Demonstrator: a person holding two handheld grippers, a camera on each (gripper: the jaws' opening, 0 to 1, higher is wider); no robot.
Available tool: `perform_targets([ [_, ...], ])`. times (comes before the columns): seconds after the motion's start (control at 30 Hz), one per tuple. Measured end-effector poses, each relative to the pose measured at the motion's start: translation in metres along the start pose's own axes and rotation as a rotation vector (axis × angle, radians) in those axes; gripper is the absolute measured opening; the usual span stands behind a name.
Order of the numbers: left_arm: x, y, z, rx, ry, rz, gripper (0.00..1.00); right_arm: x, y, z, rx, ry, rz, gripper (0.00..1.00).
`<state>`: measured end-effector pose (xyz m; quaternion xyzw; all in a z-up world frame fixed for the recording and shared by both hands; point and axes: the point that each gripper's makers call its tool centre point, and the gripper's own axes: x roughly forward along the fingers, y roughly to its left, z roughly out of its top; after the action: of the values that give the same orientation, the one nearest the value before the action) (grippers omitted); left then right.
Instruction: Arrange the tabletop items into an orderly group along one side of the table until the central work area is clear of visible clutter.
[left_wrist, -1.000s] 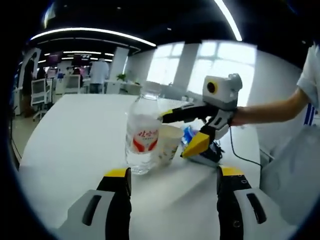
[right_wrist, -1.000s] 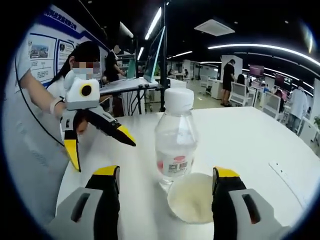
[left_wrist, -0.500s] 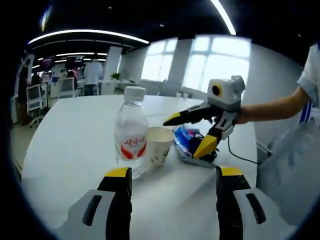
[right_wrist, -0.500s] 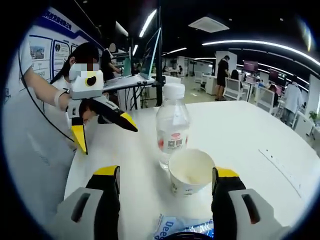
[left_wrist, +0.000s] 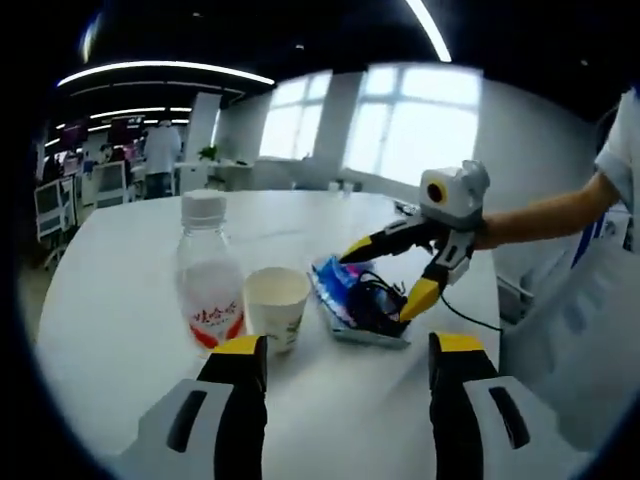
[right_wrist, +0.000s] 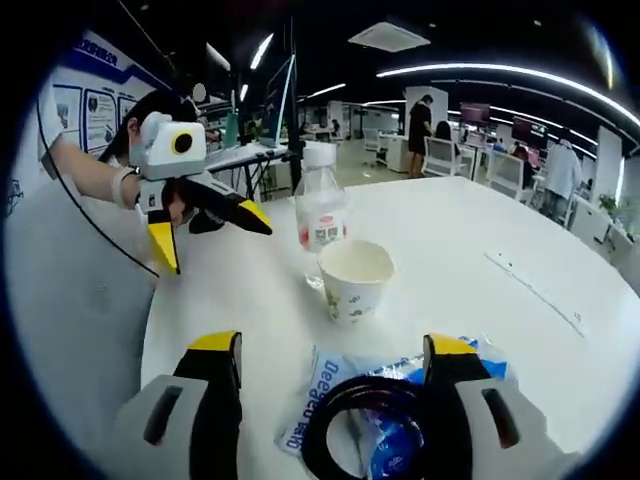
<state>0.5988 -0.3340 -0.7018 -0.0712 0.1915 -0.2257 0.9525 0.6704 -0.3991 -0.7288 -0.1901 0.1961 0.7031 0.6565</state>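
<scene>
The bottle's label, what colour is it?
Red and white on the bottle, clearest in the left gripper view.

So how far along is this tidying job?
Already grouped: water bottle, paper cup and blue packet with a black cable sit together on the white table. In hand: nothing; both the left gripper and right gripper are open. Whether more remains, I can't tell.

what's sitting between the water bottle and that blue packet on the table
A paper cup stands between the water bottle and the blue packet, seen in the left gripper view; the right gripper view shows the same order.
</scene>
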Motion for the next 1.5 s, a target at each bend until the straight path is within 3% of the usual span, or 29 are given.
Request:
perform_targets([
  [0.2,0.015,-0.016,0.005,0.029,0.011,-0.046,0.61,-0.023,-0.003,-0.014,0.034,0.013,-0.037,0.71],
  [0.53,0.033,-0.039,-0.001,0.077,0.078,-0.135,0.6,-0.058,-0.015,-0.039,0.069,0.061,-0.101,0.71],
  [1.03,0.069,-0.057,0.002,0.081,0.135,-0.182,0.55,-0.103,-0.029,-0.067,0.136,0.072,-0.196,0.65],
  [1.17,0.076,-0.06,0.006,0.083,0.12,-0.184,0.56,-0.109,-0.033,-0.073,0.154,0.071,-0.219,0.64],
  [1.5,0.088,-0.064,0.001,0.099,0.149,-0.192,0.56,-0.108,-0.034,-0.079,0.177,0.069,-0.232,0.62],
])
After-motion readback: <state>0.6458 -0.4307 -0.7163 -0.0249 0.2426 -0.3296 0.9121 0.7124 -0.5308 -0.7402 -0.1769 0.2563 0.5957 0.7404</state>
